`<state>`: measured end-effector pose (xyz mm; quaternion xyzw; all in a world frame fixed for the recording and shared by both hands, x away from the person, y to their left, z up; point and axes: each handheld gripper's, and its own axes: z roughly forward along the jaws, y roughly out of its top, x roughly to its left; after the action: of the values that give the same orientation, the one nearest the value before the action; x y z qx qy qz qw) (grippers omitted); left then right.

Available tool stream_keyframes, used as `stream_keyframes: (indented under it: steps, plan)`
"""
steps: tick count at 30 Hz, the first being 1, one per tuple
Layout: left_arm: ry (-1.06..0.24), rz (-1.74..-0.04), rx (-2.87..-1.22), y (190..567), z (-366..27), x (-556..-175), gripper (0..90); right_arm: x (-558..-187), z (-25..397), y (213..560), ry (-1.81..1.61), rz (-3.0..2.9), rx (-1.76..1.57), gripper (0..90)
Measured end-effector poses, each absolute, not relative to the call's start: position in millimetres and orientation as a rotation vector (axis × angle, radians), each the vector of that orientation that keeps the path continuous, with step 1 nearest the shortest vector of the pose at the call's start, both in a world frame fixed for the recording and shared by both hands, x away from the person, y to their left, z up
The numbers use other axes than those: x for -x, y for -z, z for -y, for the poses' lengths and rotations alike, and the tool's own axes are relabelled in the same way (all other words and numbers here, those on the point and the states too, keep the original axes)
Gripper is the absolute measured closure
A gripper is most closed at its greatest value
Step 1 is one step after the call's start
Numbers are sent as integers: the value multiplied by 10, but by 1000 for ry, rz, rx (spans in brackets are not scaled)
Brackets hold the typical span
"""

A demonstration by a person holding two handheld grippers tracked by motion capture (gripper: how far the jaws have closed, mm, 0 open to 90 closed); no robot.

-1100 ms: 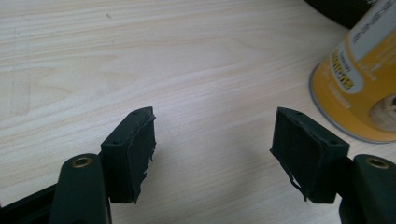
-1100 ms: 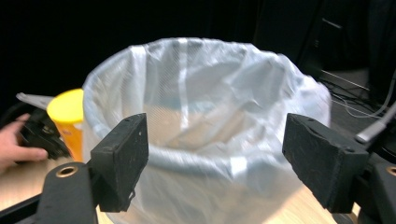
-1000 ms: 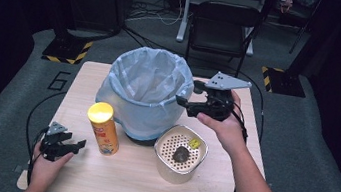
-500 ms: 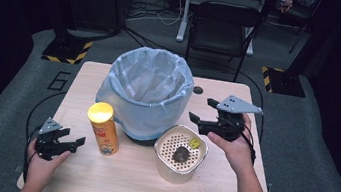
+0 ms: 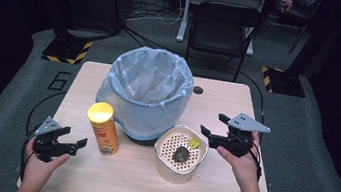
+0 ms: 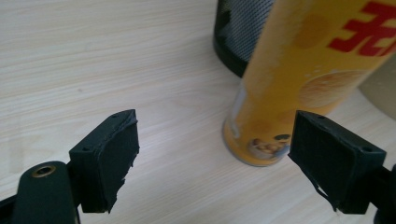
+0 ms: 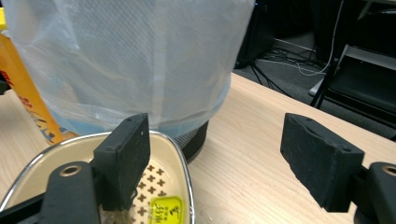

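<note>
Right gripper (image 5: 212, 123) withdrawn from bin (image 5: 146, 92), fingers apart.

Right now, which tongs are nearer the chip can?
Left. The left tongs sit open just beside the yellow chip can; the right tongs are beyond the perforated container.

A yellow chip can (image 5: 103, 128) stands upright just ahead of the left gripper (image 5: 75, 135), nearer its right jaw (red lettering on the label). Beyond the can rises a bin lined with a pale blue bag (image 5: 146, 90). Beneath the right gripper's (image 5: 211, 123) left jaw sits a cream perforated tub (image 5: 162, 169) holding a dark lump (image 5: 180, 154) and a yellow tag (image 5: 194, 143).
</note>
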<state>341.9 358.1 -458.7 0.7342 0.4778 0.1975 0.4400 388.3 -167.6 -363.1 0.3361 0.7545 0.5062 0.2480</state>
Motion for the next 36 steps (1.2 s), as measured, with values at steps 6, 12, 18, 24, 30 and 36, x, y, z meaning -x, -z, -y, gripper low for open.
stream_keyframes:
  steps: [6, 12, 18, 24, 30, 36]
  plan:
    - [-449, -1121, -1873, 4535, -3492, -3386, 156, -3893, 1721, 3661, -1351, -2068, -919, 240]
    - [-412, -1092, -1881, 4570, -3369, -3418, 151, -3915, 1767, 3721, -1348, -2067, -947, 240]
    - [-375, -1061, -1942, 4616, -3221, -3570, 153, -3897, 1825, 3722, -1347, -2054, -972, 240]
    - [-379, -1079, -1979, 4745, -3084, -3683, 150, -3891, 1926, 3751, -1362, -2037, -994, 240]
    - [-412, -1040, -1992, 4764, -2990, -3762, 152, -3897, 1949, 3801, -1362, -2043, -1022, 240]
    - [-440, -1032, -2028, 4806, -2906, -3792, 236, -3913, 1961, 3825, -1368, -2043, -1036, 240]
